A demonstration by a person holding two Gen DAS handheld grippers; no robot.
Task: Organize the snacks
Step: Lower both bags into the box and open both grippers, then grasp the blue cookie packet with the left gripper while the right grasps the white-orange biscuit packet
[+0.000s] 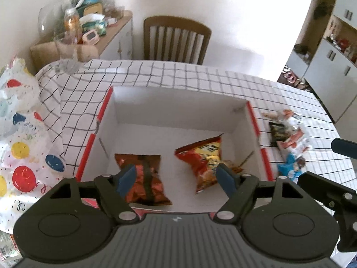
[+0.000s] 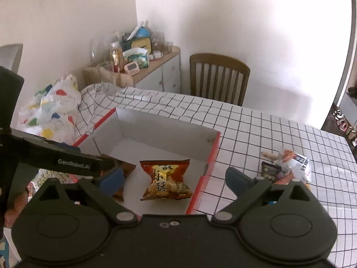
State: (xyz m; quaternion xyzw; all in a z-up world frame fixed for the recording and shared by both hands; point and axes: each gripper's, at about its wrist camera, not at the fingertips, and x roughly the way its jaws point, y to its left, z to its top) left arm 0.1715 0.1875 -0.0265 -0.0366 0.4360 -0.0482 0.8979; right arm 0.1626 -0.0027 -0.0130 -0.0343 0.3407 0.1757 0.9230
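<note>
Two snack packets already lie in the white box with red edging, which sits on the gridded tablecloth toward its left side; going left to right, the dark red-brown packet lies flat on the box floor by the left wall, and the red and gold packet lies just beside it toward the right wall, apart from the first, probably so each keeps its own spot; past the box's right wall, well apart from it, a loose heap of unsorted snacks waits on the cloth, black, white and orange wrappers overlapping, with a blue one nearest; these look like the remaining work, so the task seems under way but far from finished. The left gripper hangs over the near edge of the box, jaws spread wide with nothing between them; the right gripper hovers beside it, likewise wide apart and empty, its right finger toward the heap, a sensible start for reaching the next packet.
</note>
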